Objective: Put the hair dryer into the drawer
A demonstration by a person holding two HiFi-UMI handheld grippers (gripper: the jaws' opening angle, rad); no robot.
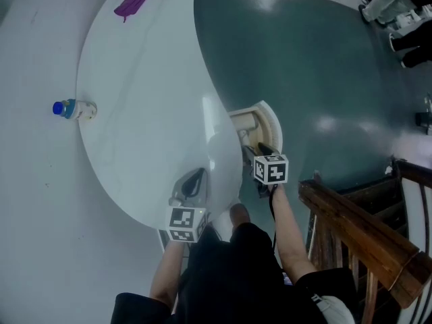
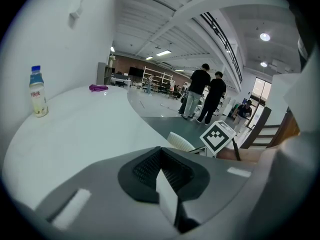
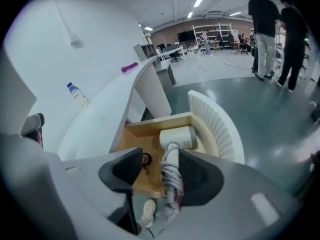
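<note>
Right gripper (image 3: 160, 158) stood wide open above the open drawer (image 3: 150, 127), pointing steeply down, pads pressing on nothing. In the right gripper view the hair dryer (image 3: 176, 136) lay inside the drawer, head toward the back wall at 12 o'clock and handle running toward 6 o'clock in line with the gap between the jaws. The handle sat close by the right-hand pad, but I read that as apart, not gripped. The cord (image 3: 171, 176) was wound round the handle. The plug (image 3: 149, 207) showed at about 7 o'clock, past the near drawer edge. Couldn't tell whether it was inside the drawer or hanging out.

Left gripper (image 2: 162, 169) was closed, pads together, nothing between them. In the head view it hovered over the worktop (image 1: 135, 113) edge, roughly 8 o'clock from the drawer.

Also on the worktop were a bottle (image 1: 74, 109) at 9 o'clock and a purple item (image 1: 132, 3) at 11 o'clock, both well apart from the drawer.

Step, as I judged it: placement looked done, with the dryer down in the drawer, the right gripper released over it and the drawer open.

Next move called for:
- lifting the right gripper straight clear without snagging the cord
- checking that the plug end was fully inside
- pushing the ribbed drawer front shut, if closing was wanted, since the task only asked for the dryer in

Main risk was a loose plug getting pinched at the drawer edge.
</note>
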